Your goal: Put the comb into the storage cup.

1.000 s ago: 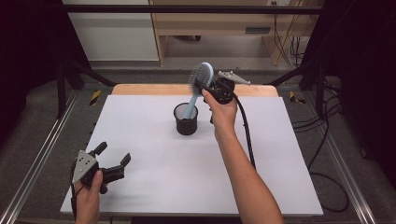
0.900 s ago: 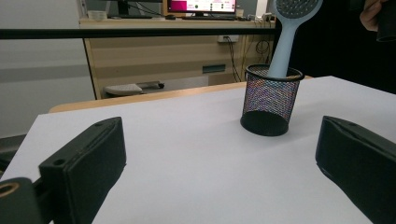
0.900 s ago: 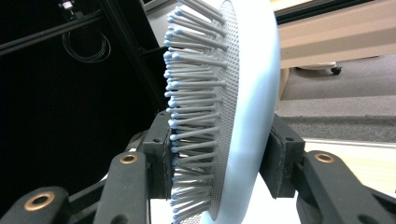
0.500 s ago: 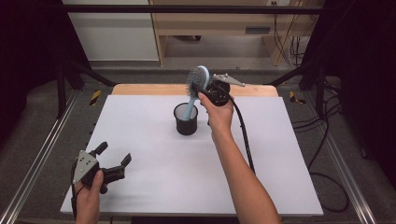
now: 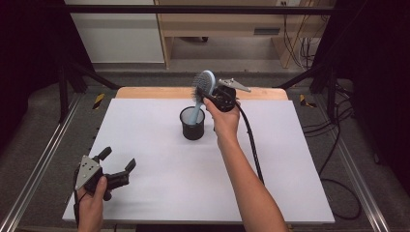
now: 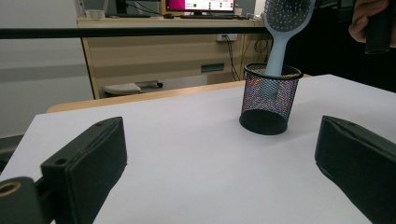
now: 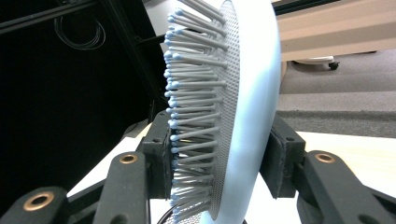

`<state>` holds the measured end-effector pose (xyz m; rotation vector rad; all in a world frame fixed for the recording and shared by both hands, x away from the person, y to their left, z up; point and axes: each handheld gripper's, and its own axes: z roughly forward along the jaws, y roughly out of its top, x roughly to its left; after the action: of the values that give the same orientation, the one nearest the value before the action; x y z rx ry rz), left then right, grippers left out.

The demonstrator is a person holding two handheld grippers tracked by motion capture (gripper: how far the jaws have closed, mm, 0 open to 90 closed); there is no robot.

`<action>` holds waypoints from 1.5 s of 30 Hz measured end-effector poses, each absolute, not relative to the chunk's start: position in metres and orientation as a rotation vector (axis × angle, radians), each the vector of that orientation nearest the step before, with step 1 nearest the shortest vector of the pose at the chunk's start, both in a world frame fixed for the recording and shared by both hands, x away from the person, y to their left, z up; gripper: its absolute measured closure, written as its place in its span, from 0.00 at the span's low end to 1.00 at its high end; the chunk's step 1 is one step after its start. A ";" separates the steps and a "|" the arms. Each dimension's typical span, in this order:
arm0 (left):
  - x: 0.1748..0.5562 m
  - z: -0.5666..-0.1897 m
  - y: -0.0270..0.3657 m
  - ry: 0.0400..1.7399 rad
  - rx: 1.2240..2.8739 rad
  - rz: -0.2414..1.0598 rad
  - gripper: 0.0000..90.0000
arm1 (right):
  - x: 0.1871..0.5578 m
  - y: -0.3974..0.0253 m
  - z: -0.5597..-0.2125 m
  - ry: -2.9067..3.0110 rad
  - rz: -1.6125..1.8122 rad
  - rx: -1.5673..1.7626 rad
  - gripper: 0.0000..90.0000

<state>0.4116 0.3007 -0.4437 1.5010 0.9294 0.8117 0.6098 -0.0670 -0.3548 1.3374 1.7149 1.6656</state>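
Two right gripper (image 7: 219, 163) fingers clamp the hairbrush (image 7: 233, 93), its handle hidden in the cup (image 5: 193, 123); left gripper (image 5: 116, 164) fingers apart.

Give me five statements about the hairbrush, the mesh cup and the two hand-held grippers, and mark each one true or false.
1. The right hand-held gripper is clamped on the head of the hairbrush. True.
2. The hairbrush lies flat on the table. False: its handle stands in the mesh cup, leaning, with its head above the rim.
3. The left hand-held gripper holds the mesh cup. False: it is open and empty, near the table's front left corner, far from the cup.
4. The mesh cup stands upright on the white table top. True.
5. The hairbrush is red. False: it is light blue.
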 end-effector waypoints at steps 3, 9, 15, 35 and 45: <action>0.411 -0.444 0.301 0.926 1.504 0.813 0.03 | 0.610 -0.066 -0.356 1.715 1.660 1.336 0.58; 0.411 -0.444 0.300 0.927 1.502 0.810 0.03 | 0.611 -0.063 -0.359 1.715 1.651 1.331 0.58; 0.412 -0.444 0.301 0.930 1.501 0.806 0.03 | 0.611 -0.059 -0.362 1.709 1.648 1.322 0.58; 0.412 -0.444 0.300 0.930 1.503 0.805 0.03 | 0.612 -0.059 -0.373 1.702 1.658 1.350 0.58; 0.413 -0.444 0.300 0.930 1.508 0.803 0.03 | 0.611 -0.056 -0.378 1.712 1.669 1.357 0.58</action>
<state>0.4128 0.3000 -0.4443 1.5082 0.9300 0.8031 0.6108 -0.0557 -0.3777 1.3566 1.7117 1.6691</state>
